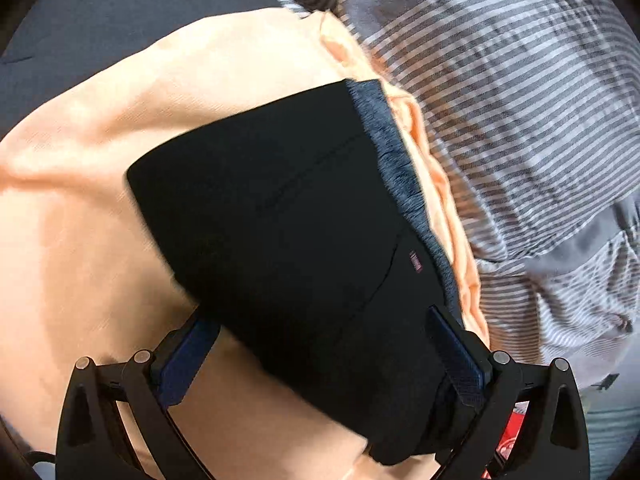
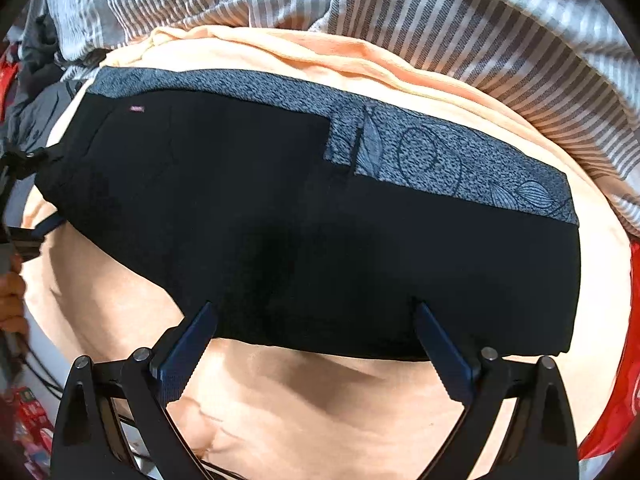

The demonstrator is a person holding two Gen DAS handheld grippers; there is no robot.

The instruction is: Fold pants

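The black pants (image 1: 280,220) (image 2: 320,240) lie folded into a compact rectangle on an orange sheet (image 1: 100,160) (image 2: 320,408). Their grey speckled waistband (image 2: 440,152) runs along the far edge. My left gripper (image 1: 316,316) is open, and one short end of the pants lies between its wide-spread fingers. My right gripper (image 2: 313,306) is open too, its blue-padded fingertips (image 2: 424,316) resting at the long near edge of the pants. At the left edge of the right wrist view, a hand (image 2: 12,292) and part of the left gripper show.
A grey-and-white striped duvet (image 1: 520,100) (image 2: 480,20) is bunched up just beyond the orange sheet. Something red (image 2: 624,380) sits at the right edge. A dark grey surface (image 1: 100,20) lies beyond the sheet at the far left. Cables (image 2: 32,364) hang at the left.
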